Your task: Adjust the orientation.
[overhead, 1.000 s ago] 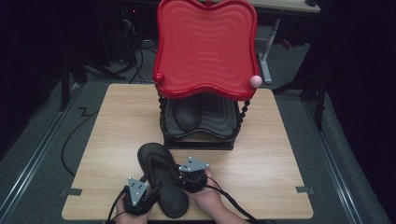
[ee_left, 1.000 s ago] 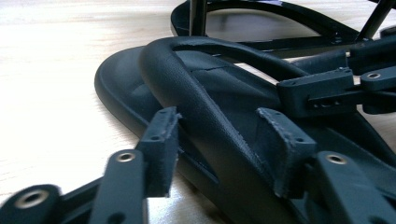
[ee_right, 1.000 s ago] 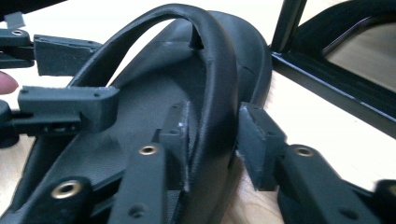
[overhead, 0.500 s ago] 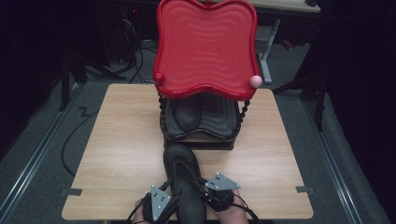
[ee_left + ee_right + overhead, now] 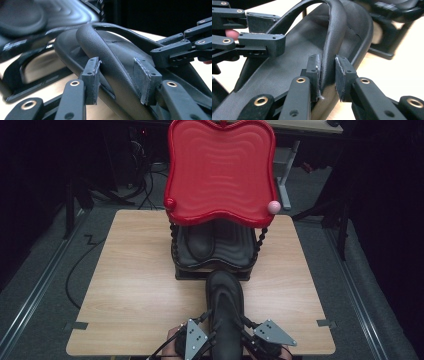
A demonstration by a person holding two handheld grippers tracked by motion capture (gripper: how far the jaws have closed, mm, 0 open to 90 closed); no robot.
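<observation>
Black sandal (image 5: 225, 312) at near table (image 5: 130, 295) edge, toe toward red rack (image 5: 220, 170). Left gripper (image 5: 120, 82) straddles strap, closing; right gripper (image 5: 327, 75) pinches strap. Step: carrying toward rack. Next: lift onto lower shelf beside other sandal (image 5: 197, 242).

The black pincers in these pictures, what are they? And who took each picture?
They are grabbing tools that a person holds, one in each hand. The high view comes from a camera above the wooden table. The other two come from small cameras riding on the tools. On the table stands a rack with a red tray on top and a black tray below, where a black sandal lies. The right gripper pinches the strap of a second sandal. The left gripper has just been closing around the other strap. Whether it squeezes yet is hard to tell.
</observation>
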